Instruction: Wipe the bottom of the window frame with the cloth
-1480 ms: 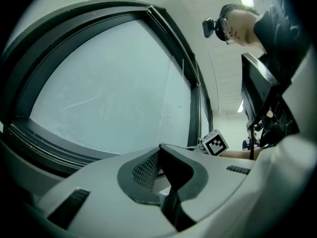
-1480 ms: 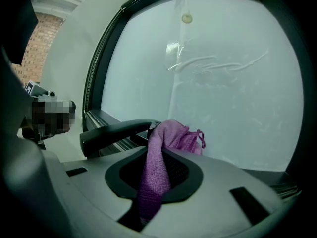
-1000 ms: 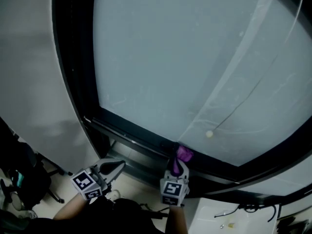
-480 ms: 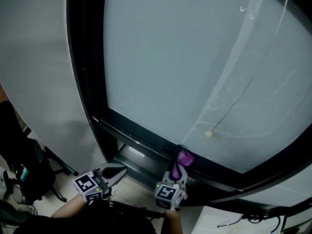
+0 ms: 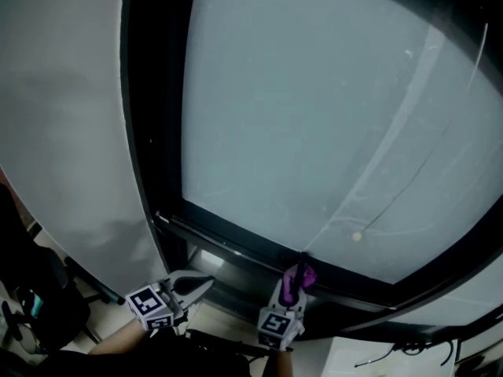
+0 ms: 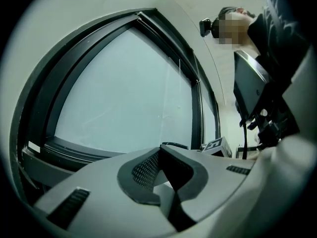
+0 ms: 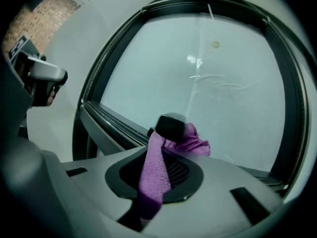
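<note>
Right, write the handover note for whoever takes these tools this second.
Left tool: shut, nothing in it, held low and to the left of the other one, off the frame.
Right tool: shut on the purple cloth. The cloth's bunched end sits at the bottom rail of the window frame, partway along it, and looks pressed against it.
Done: the cloth is gripped and at the rail. How much has been wiped cannot be told.
Left: run the cloth along the whole bottom rail, corners included.

Right tool [image 7: 171, 128] pinches cloth [image 7: 154, 172] (purple) near frame [image 7: 114, 120].
</note>
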A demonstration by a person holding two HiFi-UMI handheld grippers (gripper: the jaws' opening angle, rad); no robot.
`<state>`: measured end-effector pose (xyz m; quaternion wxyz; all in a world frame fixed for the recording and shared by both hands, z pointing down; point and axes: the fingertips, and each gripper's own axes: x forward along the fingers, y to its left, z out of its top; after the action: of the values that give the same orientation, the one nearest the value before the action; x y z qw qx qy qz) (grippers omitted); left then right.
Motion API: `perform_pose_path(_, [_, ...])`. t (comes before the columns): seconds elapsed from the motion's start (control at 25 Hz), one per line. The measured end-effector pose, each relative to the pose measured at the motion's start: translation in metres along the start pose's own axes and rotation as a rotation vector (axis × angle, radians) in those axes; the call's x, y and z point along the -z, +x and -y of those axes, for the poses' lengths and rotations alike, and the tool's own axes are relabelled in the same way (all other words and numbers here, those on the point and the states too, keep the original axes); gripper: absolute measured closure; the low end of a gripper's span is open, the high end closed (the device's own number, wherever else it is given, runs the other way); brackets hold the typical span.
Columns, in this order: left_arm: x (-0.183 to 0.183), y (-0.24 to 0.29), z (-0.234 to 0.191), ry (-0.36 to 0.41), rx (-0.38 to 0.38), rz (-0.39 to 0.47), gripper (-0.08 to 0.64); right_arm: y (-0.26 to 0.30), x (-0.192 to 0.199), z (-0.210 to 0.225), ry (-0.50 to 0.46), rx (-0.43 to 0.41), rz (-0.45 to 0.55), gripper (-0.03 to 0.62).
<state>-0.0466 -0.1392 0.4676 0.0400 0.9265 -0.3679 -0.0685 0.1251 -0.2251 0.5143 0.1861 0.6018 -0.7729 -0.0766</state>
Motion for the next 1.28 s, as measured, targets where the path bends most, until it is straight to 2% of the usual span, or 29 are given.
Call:
perform_pose_path(0.2, [0.002,-0.008,-0.019,-0.006,0.038,0.003,0.558,0.006,-0.001,-0.021,-0.154,0.061,-0.052,0.526])
perform_pose_path(0.44, [0.001,-0.019,-0.038,-0.016,0.057,0.004,0.558,0.008,-0.004,-0.023,-0.122,0.168,-0.061,0.526])
perform_pose_path(0.64, [0.0,-0.028,-0.053,-0.032,0.06,-0.001,0.557,0.014,-0.012,-0.032,-0.178,0.237,-0.085,0.526])
perform_pose_path(0.8, [0.0,-0.031,-0.062,-0.033,0.092,-0.015,0.557,0.021,-0.019,-0.034,-0.134,0.234,-0.115,0.526])
perform_pose_path(0.92, [-0.002,-0.028,-0.065,-0.034,0.113,-0.009,0.558,0.034,-0.029,-0.036,-0.062,0.19,-0.138,0.526])
perform_pose_path(1.12, [-0.005,-0.022,-0.064,-0.035,0.142,0.007,0.558,0.047,-0.031,-0.032,0.082,0.177,-0.165,0.526])
perform_pose_path(1.2, [-0.006,-0.021,-0.066,-0.037,0.142,0.011,0.558,0.047,-0.032,-0.033,0.069,0.179,-0.182,0.526])
perform_pose_path(1.28, [-0.007,-0.021,-0.069,-0.036,0.139,0.014,0.558,0.049,-0.037,-0.033,-0.007,0.177,-0.181,0.528])
